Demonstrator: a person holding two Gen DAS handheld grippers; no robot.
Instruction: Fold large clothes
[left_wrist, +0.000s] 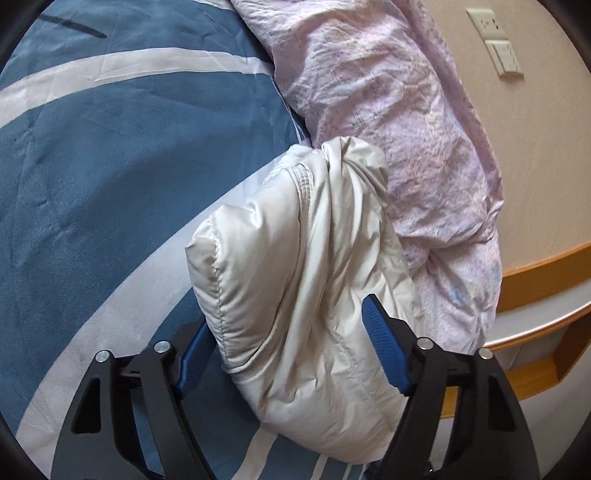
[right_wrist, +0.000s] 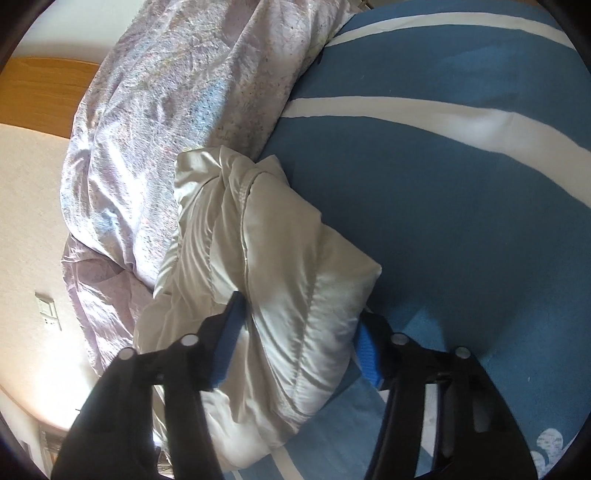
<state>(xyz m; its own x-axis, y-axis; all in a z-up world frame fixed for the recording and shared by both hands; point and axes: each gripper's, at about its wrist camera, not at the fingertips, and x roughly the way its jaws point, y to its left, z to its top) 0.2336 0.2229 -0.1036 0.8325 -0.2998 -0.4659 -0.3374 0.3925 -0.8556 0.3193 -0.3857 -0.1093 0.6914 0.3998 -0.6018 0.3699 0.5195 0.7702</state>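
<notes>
**Both grippers on the puffy white jacket, folded bundle sitting on the bed**

So the white padded jacket (left_wrist: 295, 280) is already bunched into a thick folded bundle, lying on the blue-and-white bedsheet (left_wrist: 110, 166) right up against a crumpled pink quilt (left_wrist: 388, 110).

The left gripper (left_wrist: 291, 354) has its blue fingers (left_wrist: 382, 347) on either side of the bundle's near end, pinching the padding. Right gripper (right_wrist: 299, 343), same deal: one finger presses into the top of the jacket, the other sits at its edge, so it's clamped on a puffy corner. My guess is two grips because the thing is bulky and slippery.

The quilt crowds the far side. A wall switch (left_wrist: 504, 59) and a wooden ledge (left_wrist: 546, 266) sit beyond, clear of the work.
</notes>
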